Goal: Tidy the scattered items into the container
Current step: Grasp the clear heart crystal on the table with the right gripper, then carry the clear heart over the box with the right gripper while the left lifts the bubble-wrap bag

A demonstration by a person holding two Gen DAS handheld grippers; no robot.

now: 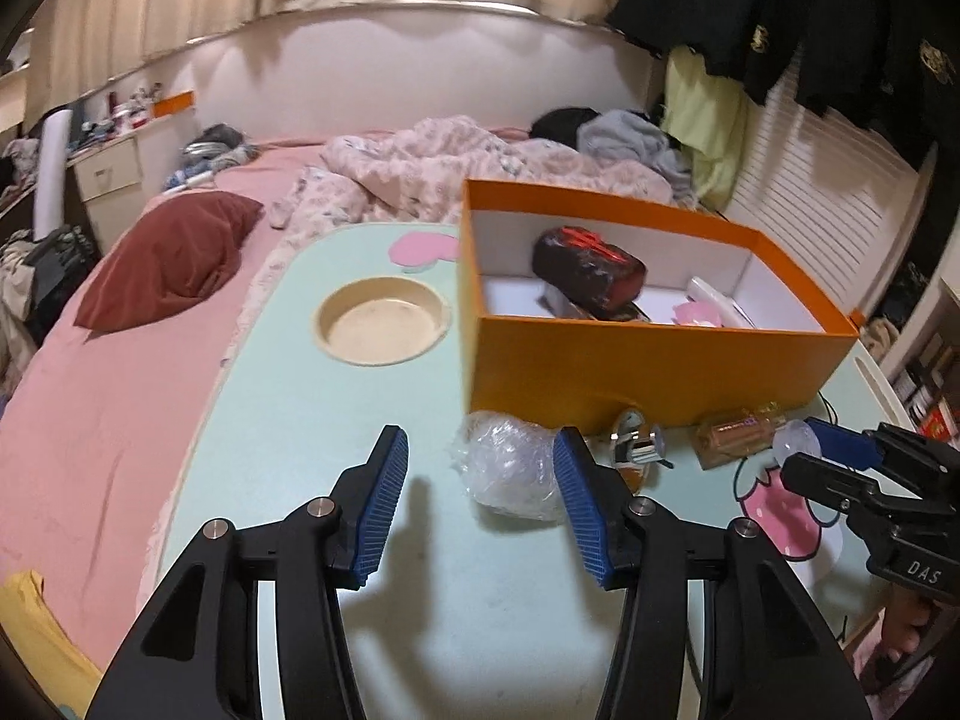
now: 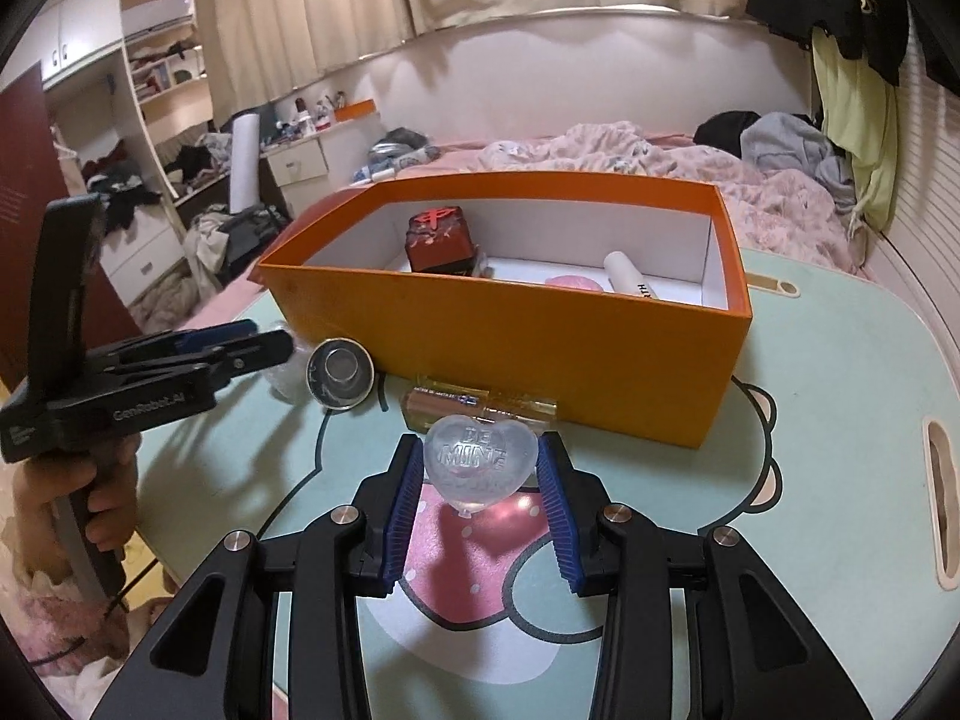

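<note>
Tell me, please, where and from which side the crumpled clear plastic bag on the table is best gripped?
Grip the plastic bag across its bulging middle, coming from the near side and angled downward. It lies loose on the table in front of the orange box, so the far side is blocked. Probably squeeze gently; it looks soft and should crumple between the pads.

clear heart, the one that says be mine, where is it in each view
Left wrist view: the clear heart is at the right edge, lower middle, at the tips of the right tongs, just right of the amber bottle.
Right wrist view: it is at centre, between the blue pads of those tongs, just below the bottle.
Shared landmark: the orange box, behind the heart in both.
</note>
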